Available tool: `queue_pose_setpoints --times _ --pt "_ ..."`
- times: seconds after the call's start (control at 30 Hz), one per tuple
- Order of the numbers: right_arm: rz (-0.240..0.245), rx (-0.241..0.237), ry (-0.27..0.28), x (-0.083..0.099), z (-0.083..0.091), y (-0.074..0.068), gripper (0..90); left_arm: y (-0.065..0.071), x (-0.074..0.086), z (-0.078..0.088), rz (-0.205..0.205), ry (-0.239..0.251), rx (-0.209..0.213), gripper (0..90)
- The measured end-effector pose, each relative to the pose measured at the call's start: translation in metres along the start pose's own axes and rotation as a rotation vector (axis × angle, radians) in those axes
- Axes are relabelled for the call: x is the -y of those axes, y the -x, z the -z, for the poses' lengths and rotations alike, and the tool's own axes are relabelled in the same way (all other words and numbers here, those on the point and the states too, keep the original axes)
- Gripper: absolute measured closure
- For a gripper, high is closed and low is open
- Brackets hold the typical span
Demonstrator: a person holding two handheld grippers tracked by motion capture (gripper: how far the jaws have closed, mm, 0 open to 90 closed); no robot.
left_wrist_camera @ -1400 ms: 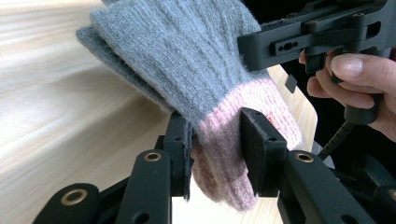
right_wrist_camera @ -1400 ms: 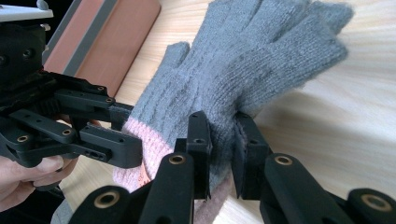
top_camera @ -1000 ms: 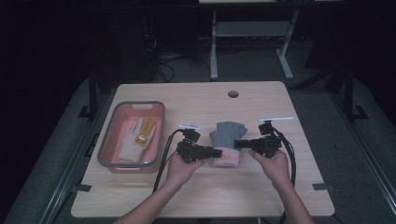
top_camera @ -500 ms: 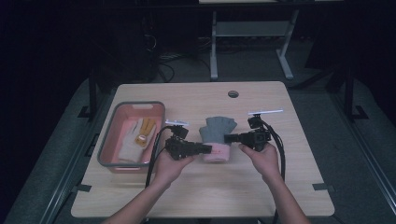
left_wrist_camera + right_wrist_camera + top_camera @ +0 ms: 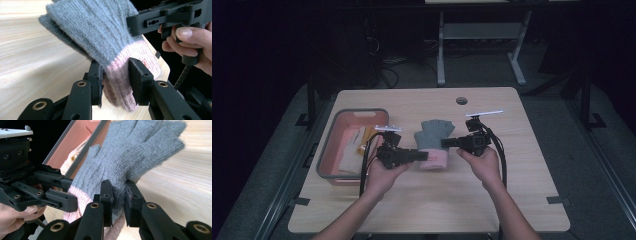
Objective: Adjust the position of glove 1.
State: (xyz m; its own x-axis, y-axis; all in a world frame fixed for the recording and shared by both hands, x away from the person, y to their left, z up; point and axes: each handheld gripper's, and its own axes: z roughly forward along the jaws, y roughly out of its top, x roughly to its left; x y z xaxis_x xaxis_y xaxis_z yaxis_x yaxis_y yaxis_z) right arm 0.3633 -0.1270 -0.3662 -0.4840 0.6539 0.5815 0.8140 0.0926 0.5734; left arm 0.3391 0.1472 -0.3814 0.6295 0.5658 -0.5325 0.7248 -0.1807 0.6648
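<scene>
Grey and pink glove (image 5: 432, 141) is pinched by the left gripper (image 5: 424, 156) and right gripper (image 5: 444, 144), both shut tight on it; a pink tub (image 5: 334, 171) is seen nearby on the wooden table (image 5: 532, 165).

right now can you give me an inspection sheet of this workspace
surface: wooden table, round hole near the far edge
job's things: grey glove with pink cuff, lifted between both tools
clutter: pink bin at the table's left, pale gloves inside
grippers: left tool shut on the pink cuff; right tool shut on the grey part
cables: black cable trails from the right tool, another from the left
surroundings: dark room, metal frame beyond the table
</scene>
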Motion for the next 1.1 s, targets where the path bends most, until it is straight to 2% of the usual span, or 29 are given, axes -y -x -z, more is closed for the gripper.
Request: queue_pose_setpoints --times 0.43,0.47,0.63,0.9,1.1 --pt "0.030 -0.019 -0.012 -0.018 -0.018 -0.022 78.7 -0.012 -0.001 0.025 0.009 0.024 -0.021 64.9" --pt "0.032 -0.022 -0.012 -0.018 -0.019 -0.022 78.7 -0.012 0.000 0.026 0.021 0.030 -0.025 64.9" --pt "0.033 -0.023 -0.014 -0.022 -0.024 -0.027 78.7 -0.014 -0.001 0.032 0.029 0.036 -0.027 64.9" --pt "0.060 -0.026 -0.025 -0.033 -0.034 -0.039 78.7 -0.020 -0.002 0.048 0.040 0.053 -0.042 64.9" --pt "0.061 -0.049 -0.023 -0.039 -0.043 -0.046 78.6 -0.025 -0.002 0.057 0.047 0.062 -0.049 64.9"
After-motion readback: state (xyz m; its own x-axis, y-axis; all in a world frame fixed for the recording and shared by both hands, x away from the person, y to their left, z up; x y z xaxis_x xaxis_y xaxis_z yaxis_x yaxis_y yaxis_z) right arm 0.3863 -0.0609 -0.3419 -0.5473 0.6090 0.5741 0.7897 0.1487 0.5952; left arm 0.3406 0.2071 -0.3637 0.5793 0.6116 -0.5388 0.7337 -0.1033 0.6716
